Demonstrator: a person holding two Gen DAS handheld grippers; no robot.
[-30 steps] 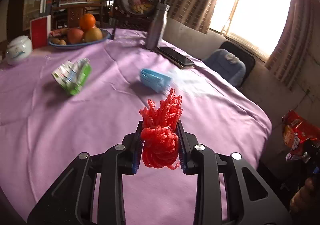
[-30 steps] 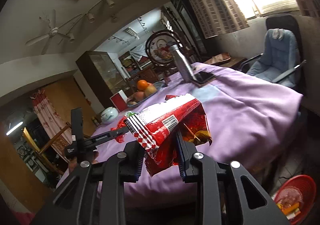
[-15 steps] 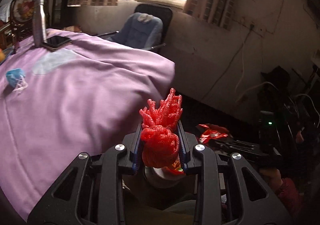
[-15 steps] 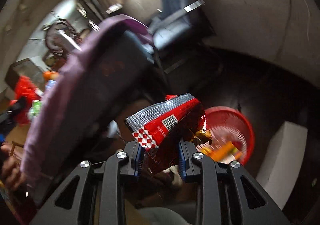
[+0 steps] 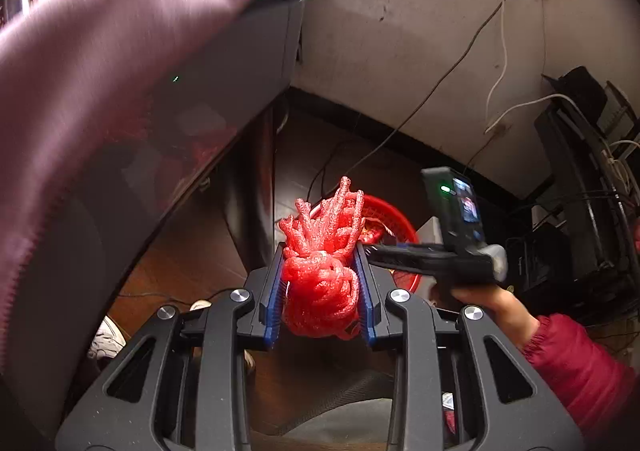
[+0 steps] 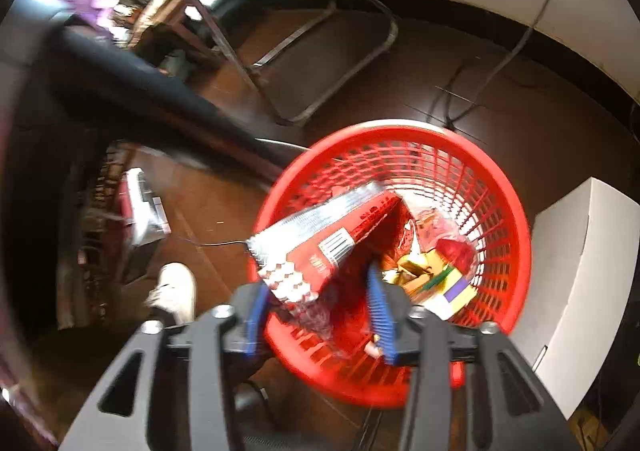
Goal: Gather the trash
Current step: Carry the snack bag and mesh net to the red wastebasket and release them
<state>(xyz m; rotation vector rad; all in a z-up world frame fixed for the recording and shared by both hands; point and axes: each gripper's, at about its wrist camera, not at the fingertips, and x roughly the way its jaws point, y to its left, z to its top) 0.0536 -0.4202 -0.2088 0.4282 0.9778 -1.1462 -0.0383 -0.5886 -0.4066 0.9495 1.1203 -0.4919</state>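
My left claw [image 5: 320,291] is clamped on a red foam net [image 5: 320,271], a knotted bundle whose loose strands stick up past the blue pads. It points down past the edge of the desk, where the purple cloth [image 5: 100,71] hangs at the upper left, toward a red basket [image 5: 400,227] on the dark floor. The basket shows only partly behind the net.

My right claw [image 6: 316,307] hangs right above that red basket [image 6: 512,219]. Its jaws have just been opening, and a red snack wrapper [image 6: 320,243] with a silver crimped edge and a barcode sits between them. The right pad stands clear of it; the picture is blurred there, so I think the wrapper leans on the left pad, but I cannot be sure. Other scraps lie in the basket, yellow and purple among them. A white box [image 6: 580,271] stands just beside the basket, and a white shoe [image 6: 176,291] shows on the floor to its left.
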